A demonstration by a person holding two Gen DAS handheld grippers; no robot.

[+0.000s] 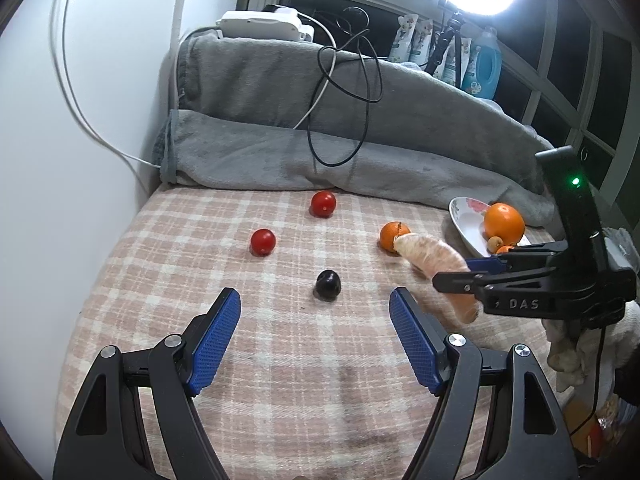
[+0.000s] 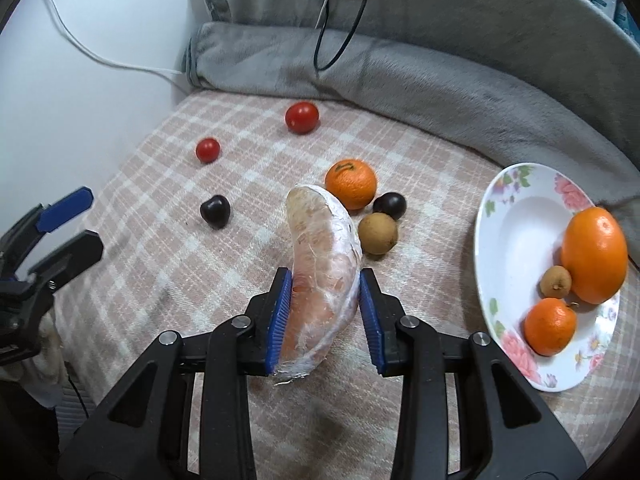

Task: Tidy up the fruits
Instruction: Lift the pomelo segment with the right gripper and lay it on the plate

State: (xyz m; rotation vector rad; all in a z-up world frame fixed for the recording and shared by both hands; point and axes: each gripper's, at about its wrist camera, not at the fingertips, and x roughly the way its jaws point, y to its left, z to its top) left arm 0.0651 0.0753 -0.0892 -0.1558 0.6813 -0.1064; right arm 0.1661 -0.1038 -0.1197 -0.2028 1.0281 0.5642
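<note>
Right tongs grip a peeled pomelo segment, both blue pads pressed against its sides, and it hangs clear of the plaid cloth at the lower centre of the right wrist view. My left tongs stand wide open with nothing between them, hovering at the bottom of the left wrist view above the plaid-covered surface; whether that is a tabletop or a bed I cannot tell.

At the right edge of the right wrist view sits the floral plate, tilted against the grey blanket. It holds a large orange, a small mandarin and a brown longan, all gathered at its lower right side.

I judge the job to be under halfway. Loose on the cloth are two cherry tomatoes at the upper left, a dark cherry at centre left, and a cluster beyond the segment: a mandarin, a dark round fruit and another longan, the last three close together. The segment looks bound for the plate, which lies off to the right of my grip, and six pieces would then remain.
</note>
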